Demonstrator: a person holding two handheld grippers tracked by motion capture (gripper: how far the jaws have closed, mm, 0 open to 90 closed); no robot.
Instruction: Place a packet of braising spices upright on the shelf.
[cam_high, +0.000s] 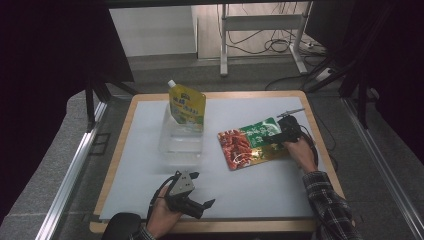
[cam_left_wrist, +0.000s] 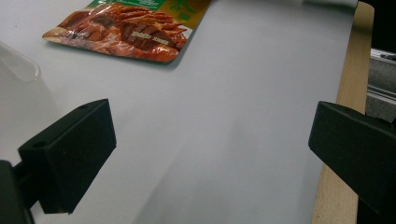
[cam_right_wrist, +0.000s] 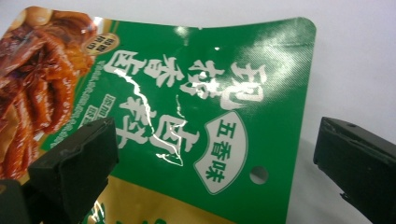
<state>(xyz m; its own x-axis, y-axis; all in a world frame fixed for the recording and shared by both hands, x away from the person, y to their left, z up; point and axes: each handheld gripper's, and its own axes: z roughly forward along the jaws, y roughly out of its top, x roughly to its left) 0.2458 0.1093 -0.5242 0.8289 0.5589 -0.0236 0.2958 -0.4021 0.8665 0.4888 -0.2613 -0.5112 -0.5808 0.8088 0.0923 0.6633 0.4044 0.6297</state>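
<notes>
- Counting, left to right: one left gripper at the near edge, jaws wide apart, nothing between them.
- One clear container mid-table, one yellow spout pouch leaning in it; its print too small to read.
- One green-and-red snack packet flat on the white mat, right of centre.
- One right gripper, jaws spread, over the packet's green end; one jaw above it, the other past its edge.
- Packet reads "五香味".

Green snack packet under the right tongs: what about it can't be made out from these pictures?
- Green snack packet: its lower edge is cut off by the bottom of the right gripper view, partly behind the black jaws.
- High view: the right tongs and the hand cover its right end.
- Left gripper view: its green top runs off the upper edge.
- High view: the print is too small.
</notes>
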